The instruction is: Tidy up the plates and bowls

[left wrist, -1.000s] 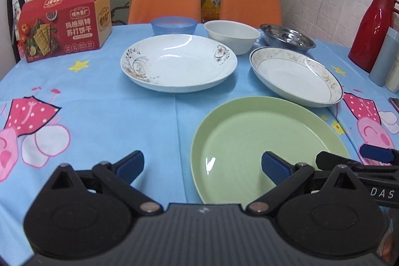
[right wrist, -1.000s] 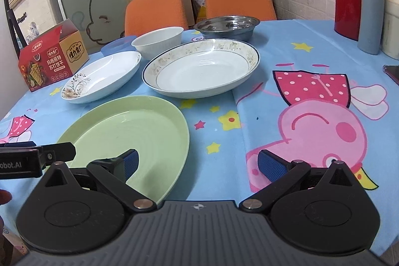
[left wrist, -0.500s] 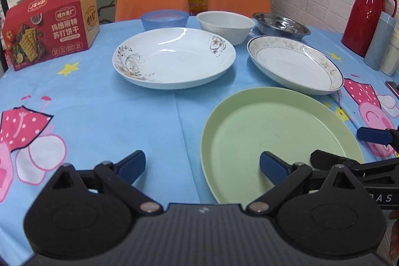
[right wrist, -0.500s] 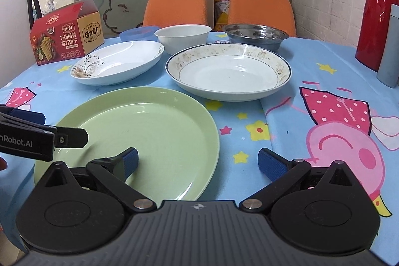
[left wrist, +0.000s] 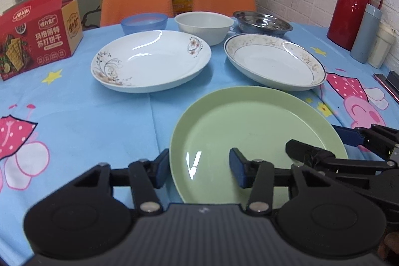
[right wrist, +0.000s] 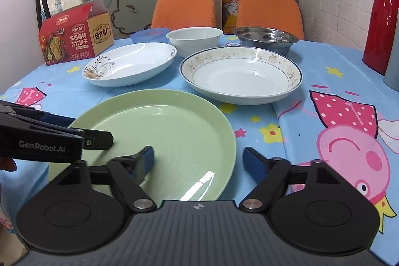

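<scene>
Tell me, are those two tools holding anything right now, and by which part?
Nothing is held. The left tool and the right tool are both open, each straddling an opposite rim of the green plate, not yet closed on it.

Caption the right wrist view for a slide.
Open right hand-held gripper straddles the green plate rim; left hand-held gripper alongside.

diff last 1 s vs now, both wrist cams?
Both grippers moved in on the green plate: the left gripper now straddles its left rim, the right gripper its right rim. Both are open, nothing gripped yet. The floral plate, gold-rimmed plate and the bowls behind stayed put.
</scene>
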